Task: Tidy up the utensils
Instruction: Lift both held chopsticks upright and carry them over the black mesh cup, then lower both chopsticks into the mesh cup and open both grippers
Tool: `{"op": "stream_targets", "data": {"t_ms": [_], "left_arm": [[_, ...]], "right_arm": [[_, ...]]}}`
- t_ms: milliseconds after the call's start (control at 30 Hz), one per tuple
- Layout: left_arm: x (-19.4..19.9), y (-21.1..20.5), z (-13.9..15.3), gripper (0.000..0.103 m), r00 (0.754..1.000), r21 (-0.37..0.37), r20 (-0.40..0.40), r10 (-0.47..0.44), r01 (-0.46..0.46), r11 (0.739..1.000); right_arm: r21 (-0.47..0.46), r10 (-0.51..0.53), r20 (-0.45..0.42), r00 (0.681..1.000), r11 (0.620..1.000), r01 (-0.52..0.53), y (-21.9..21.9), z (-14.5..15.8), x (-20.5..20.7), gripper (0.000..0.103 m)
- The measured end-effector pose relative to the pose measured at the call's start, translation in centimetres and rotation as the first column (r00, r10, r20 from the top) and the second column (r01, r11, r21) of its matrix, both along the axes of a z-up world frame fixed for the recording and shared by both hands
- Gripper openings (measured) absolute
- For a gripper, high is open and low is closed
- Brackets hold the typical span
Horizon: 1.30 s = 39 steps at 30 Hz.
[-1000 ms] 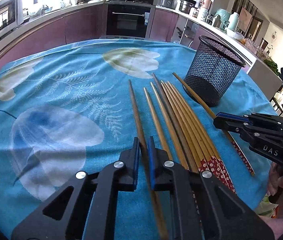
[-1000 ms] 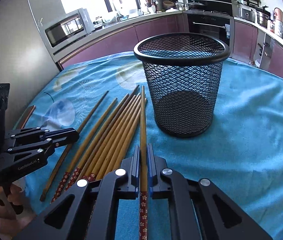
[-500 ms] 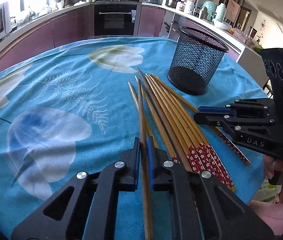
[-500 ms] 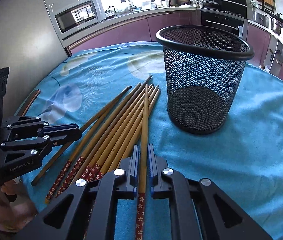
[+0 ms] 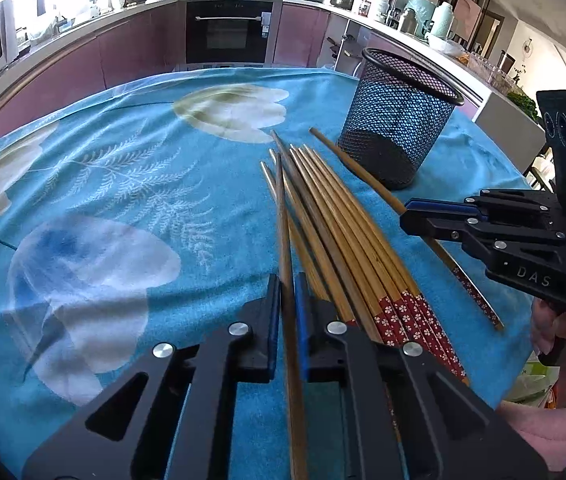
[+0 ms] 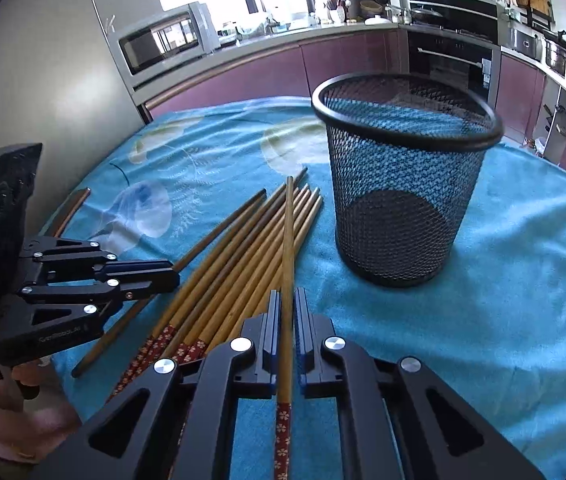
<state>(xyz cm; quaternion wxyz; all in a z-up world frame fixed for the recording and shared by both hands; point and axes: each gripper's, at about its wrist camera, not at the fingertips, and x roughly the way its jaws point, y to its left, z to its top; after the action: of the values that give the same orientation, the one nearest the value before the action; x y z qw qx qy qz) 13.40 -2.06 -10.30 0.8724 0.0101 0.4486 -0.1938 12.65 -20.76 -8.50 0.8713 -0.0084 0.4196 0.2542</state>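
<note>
Chopsticks (image 5: 347,236) lie in a loose bundle on the blue floral cloth of the worktop (image 5: 115,184), their thin tips pointing far toward the black mesh holder (image 5: 397,128) and their red patterned ends near the person. Two have been taken out of the bundle. The left hand-held gripper (image 5: 287,312) is clenched on a plain brown chopstick (image 5: 283,216), which runs straight ahead between its blue pads, tip far, and crosses over the left side of the bundle. The right hand-held gripper (image 6: 287,332) is clenched on a red-ended chopstick (image 6: 289,248), held the same way, with its tip hanging over the bundle and its patterned end trailing back under the camera.

In the right wrist view the mesh holder (image 6: 403,184) stands upright just to the right of the held tip and a little farther off, close beside the right edge of the bundle. It appears empty, so I judge the sorting is at its start. From the left hand-held gripper the holder lies far and well to the right, beyond the whole bundle and beyond the right hand-held gripper (image 5: 439,216).

So the right hand is the nearer one to the holder. Both held sticks lie nearly flat along the worktop, while the holder's mouth faces up; each stick would probably need tilting toward upright over the rim before release.
</note>
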Motion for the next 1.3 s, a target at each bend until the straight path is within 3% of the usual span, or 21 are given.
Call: {"op": "stream_targets", "data": {"t_ms": [333, 667, 933, 1300], "left_arm": [[-1.6, 0.6, 5.9, 0.008, 0.993, -0.103, 0.11, -0.045, 0.056, 0.993], [-3.4, 1.1, 13.0, 0.008, 0.963, -0.178, 0.262, -0.06, 0.109, 0.978], [-1.7, 0.5, 17.4, 0.008, 0.946, -0.252, 0.323, -0.027, 0.113, 0.961], [1.5, -4.2, 22.8, 0.008, 0.912, -0.268, 0.407, -0.038, 0.159, 0.95]], "right_arm": [[0.103, -0.02, 0.132, 0.991, 0.995, 0.006, -2.2, 5.1, -1.5, 0.006], [0.179, -0.047, 0.224, 0.973, 0.984, 0.007, -4.3, 8.6, -1.4, 0.006], [0.201, -0.053, 0.304, 0.951, 0.98, -0.009, -5.2, 12.0, -0.5, 0.006], [0.218, -0.108, 0.379, 0.919, 0.976, 0.024, -7.1, 15.6, 1.6, 0.006]]}}
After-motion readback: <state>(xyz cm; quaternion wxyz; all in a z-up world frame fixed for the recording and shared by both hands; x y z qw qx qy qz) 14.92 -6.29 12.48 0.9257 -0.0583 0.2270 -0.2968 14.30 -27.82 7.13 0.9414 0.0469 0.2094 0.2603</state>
